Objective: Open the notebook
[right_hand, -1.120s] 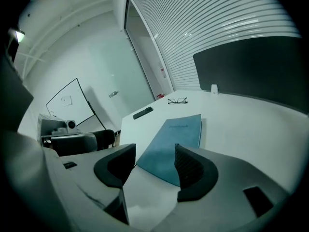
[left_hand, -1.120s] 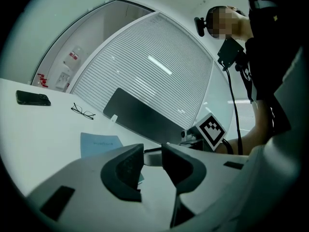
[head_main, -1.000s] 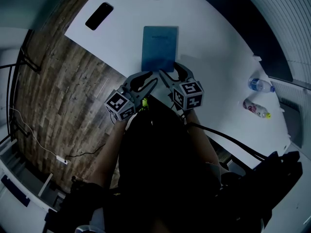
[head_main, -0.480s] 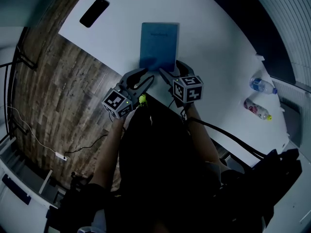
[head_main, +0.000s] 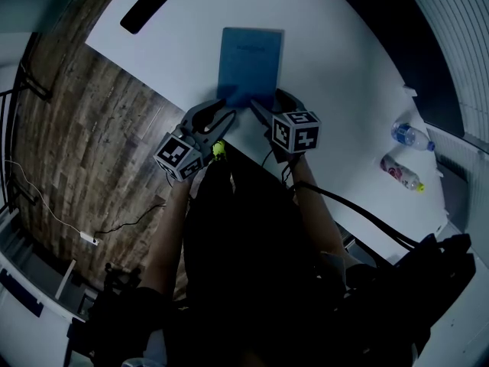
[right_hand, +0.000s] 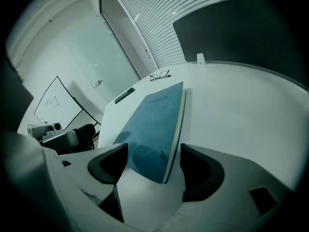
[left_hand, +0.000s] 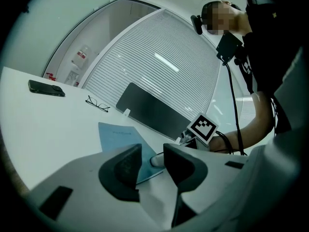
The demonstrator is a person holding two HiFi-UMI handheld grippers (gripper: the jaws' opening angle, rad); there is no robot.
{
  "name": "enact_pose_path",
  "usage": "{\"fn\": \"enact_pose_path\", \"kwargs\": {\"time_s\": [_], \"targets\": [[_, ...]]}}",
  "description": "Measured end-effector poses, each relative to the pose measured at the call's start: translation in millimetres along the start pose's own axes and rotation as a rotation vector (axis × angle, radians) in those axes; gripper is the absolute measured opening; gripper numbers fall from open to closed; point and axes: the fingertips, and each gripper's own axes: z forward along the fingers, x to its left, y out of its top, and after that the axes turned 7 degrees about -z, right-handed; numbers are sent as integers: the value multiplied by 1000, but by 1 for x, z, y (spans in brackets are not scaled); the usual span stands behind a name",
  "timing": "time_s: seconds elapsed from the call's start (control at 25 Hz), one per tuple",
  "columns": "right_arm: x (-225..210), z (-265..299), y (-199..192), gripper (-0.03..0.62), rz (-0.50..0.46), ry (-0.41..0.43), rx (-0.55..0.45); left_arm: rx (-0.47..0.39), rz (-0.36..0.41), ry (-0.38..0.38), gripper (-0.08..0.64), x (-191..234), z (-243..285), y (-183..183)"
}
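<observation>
**Blue cover, white table**

A plain blue rectangular notebook (head_main: 250, 63) lies ahead of the grey left hand-held gripper (head_main: 222, 112) and right hand-held gripper (head_main: 269, 107), black-padded, their cubes chequered in black-and-white squares. The smooth table (head_main: 336, 90) is white; beside the left one, brown streaked wooden floor (head_main: 92, 128).

Right tongs (right_hand: 153, 154), jaws just opened wider, straddle the near corner of the notebook (right_hand: 157, 120).
</observation>
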Motion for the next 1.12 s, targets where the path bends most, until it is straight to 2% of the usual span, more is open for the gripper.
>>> {"fn": "enact_pose_path", "kwargs": {"time_s": [0.16, 0.32, 0.48, 0.72, 1.12], "targets": [[1, 6, 2, 328, -19, -6, 21, -20, -20, 9, 124, 0, -3, 1], [-4, 10, 3, 282, -71, -59, 62, -38, -28, 14, 124, -2, -6, 5], [-5, 11, 2, 267, -93, -95, 95, -44, -27, 27, 124, 1, -12, 7], [-13, 9, 2, 187, -40, -88, 83, -49, -39, 36, 124, 1, -17, 5], [-22, 5, 5, 114, 56, -62, 35, -46, -54, 37, 124, -5, -17, 4]]}}
